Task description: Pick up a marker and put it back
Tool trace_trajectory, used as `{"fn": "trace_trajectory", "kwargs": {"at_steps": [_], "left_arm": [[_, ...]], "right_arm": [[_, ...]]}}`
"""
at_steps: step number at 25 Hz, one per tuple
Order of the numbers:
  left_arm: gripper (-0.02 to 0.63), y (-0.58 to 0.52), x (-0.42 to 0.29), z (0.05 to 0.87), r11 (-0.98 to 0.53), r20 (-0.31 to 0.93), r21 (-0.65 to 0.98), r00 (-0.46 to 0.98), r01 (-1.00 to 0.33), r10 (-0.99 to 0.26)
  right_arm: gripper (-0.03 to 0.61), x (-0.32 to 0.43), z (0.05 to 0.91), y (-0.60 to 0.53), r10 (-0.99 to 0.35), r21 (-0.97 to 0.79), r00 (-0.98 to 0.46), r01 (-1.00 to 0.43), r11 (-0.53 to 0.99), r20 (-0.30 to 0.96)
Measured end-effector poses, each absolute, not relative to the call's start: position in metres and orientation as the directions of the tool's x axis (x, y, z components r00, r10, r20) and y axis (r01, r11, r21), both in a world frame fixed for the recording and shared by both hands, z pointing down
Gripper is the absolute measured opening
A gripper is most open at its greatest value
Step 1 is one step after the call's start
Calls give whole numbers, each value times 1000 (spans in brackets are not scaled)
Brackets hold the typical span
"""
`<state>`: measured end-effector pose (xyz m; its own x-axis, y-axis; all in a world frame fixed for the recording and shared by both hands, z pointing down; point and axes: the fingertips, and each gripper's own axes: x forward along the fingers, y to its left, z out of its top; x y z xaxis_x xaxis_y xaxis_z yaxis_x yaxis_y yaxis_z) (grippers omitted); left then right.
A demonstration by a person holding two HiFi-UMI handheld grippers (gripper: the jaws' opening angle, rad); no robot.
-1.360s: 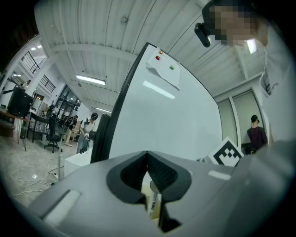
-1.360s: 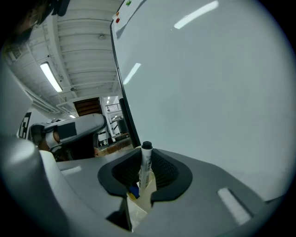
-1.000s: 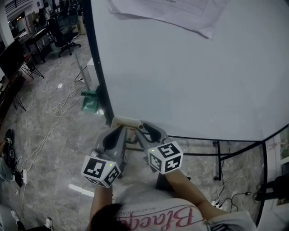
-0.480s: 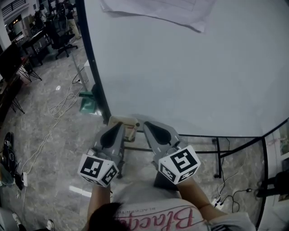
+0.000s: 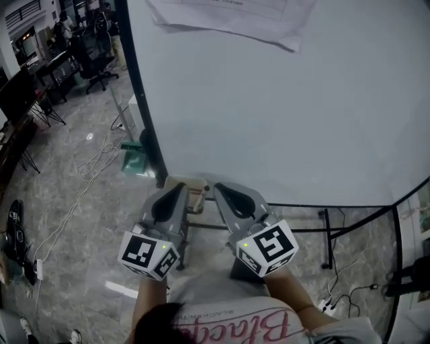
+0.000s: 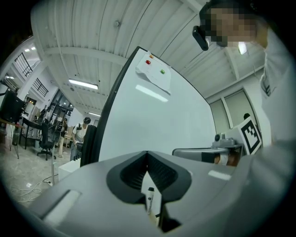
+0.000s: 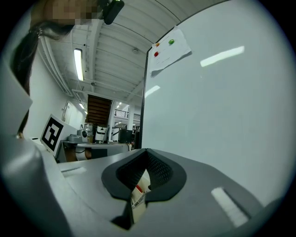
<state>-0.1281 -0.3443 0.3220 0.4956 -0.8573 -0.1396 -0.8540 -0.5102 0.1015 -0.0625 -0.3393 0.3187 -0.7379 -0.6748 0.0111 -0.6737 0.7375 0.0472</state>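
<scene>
Head view: left gripper [image 5: 180, 190] and right gripper [image 5: 217, 187] side by side, tips at lower edge of whiteboard [image 5: 289, 114], just beside beige tray [image 5: 189, 181]. Paper sheet [image 5: 228, 17] pinned at board top. Left gripper view: jaw tips pressed together, nothing clamped at tips; marker [image 6: 149, 198], white body and black cap, shows through slot below tips, cannot tell if pinched. Right gripper view: jaw tips also together; white item with red print [image 7: 137, 198] seen through slot, kind unclear.
</scene>
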Motion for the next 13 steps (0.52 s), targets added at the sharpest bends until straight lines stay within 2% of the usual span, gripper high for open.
{"fn": "trace_trajectory", "kwargs": {"at_steps": [13], "left_arm": [[0,-347,-131,321,-492,-139,95,478,-865,-867]], "right_arm": [[0,-62,318,-345,-697,109,-717,-692,714,14]]}}
